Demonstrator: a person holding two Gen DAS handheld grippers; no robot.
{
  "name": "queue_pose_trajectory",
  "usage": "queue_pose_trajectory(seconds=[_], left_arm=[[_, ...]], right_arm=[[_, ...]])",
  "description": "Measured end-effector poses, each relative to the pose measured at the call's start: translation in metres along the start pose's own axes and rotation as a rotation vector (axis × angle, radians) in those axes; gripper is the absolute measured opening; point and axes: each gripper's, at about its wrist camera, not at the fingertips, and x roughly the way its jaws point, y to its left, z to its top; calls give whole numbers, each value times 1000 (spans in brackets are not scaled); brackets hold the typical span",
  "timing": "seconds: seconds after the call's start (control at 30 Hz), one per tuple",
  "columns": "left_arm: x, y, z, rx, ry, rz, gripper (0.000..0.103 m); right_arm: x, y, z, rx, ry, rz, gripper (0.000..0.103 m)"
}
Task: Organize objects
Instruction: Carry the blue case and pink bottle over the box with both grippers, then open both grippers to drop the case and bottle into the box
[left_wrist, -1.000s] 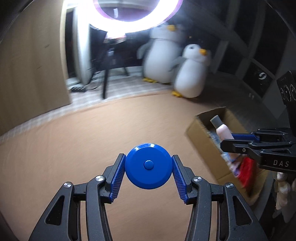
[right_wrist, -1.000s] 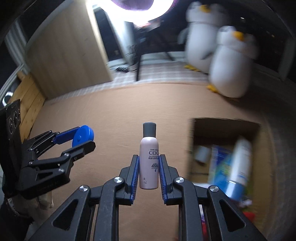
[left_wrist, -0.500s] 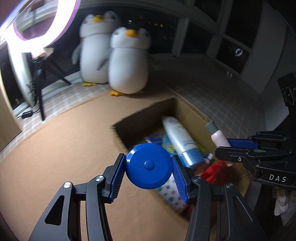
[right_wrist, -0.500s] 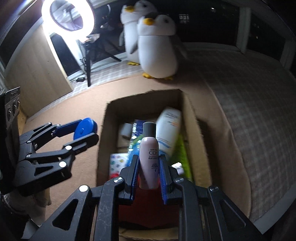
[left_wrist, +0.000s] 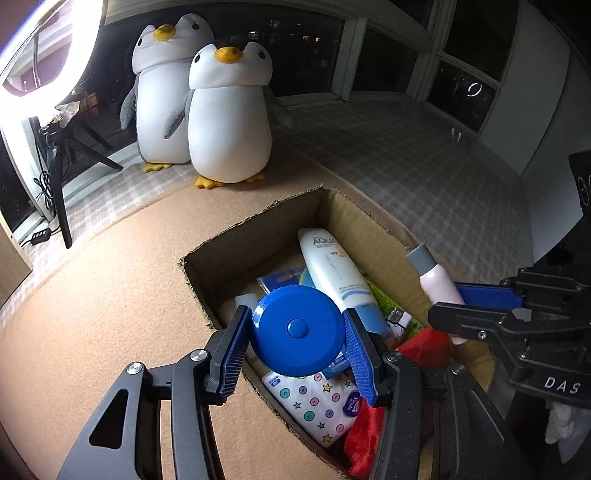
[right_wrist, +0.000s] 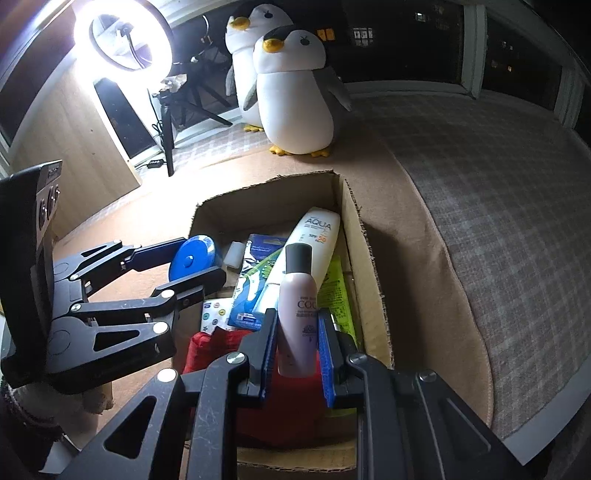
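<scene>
- Far left, off the tan mat (left_wrist: 110, 295): ring light (right_wrist: 122, 40) on a tripod, glaring; two plush penguins (left_wrist: 229, 110) standing at the mat's far edge, well clear of the work.
- Left gripper (left_wrist: 295, 332): clenched on a round blue tape measure (left_wrist: 297, 326), pads pressing its rim on both sides, button face toward the camera.
- Held above the near-left corner of the cardboard box (left_wrist: 369, 221), partly over the left wall rather than squarely over the opening.
- Inside the box, left to right: patterned tissue pack (left_wrist: 314, 398) against the near-left wall, blue toothbrush pack (right_wrist: 255, 280) in the middle, white AQUA sunscreen tube (left_wrist: 332, 266) lying lengthwise toward the far wall, yellow-green packet (right_wrist: 334, 291) along the right wall, something red (right_wrist: 280, 398) at the near end.
- Right gripper (right_wrist: 297, 350): clenched on a pale pink lotion bottle (right_wrist: 297, 314) with a dark cap, gripped low on its body, standing upright between the pads, over the near-right part of the box.
- Step in hand, by judgement: carry finished, both items poised for the drop; neither yet released.
- Next move calls for: nudging the tape measure further over the opening, lowering both toward free gaps, then opening the jaws.
- Worth minding: bottle likely to topple onto the red item once freed; tape measure liable to catch the left wall if dropped from here.
</scene>
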Motion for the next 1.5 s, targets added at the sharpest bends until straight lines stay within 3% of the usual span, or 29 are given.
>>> queue_pose_trajectory(seconds=[0.1,0.17,0.23,0.83,1.2,1.33,1.5], left_arm=[[-5,2,1,-4,-8,-2,54],[-9,2,0,-5,-13,-1,54],[-15,3,-1,-5,-22,-3,55],[-88,33,-37,-48,-66,38,55],[-156,99,-88,-157,-100,118,77],[-181,122,-108,-199,-116,156,91],[-213,149,-135,-245,-132,206,95]], right_arm=[[-4,4,-1,-10,-14,-2,26],[-8,6,-1,-8,-27,-7,39],[-12,8,-2,-3,-35,-9,43],[-30,56,-23,-2,-59,5,56],[-33,127,-30,-73,-75,33,71],[-33,157,-31,-98,-83,56,72],[-30,197,-34,-143,-92,64,72]])
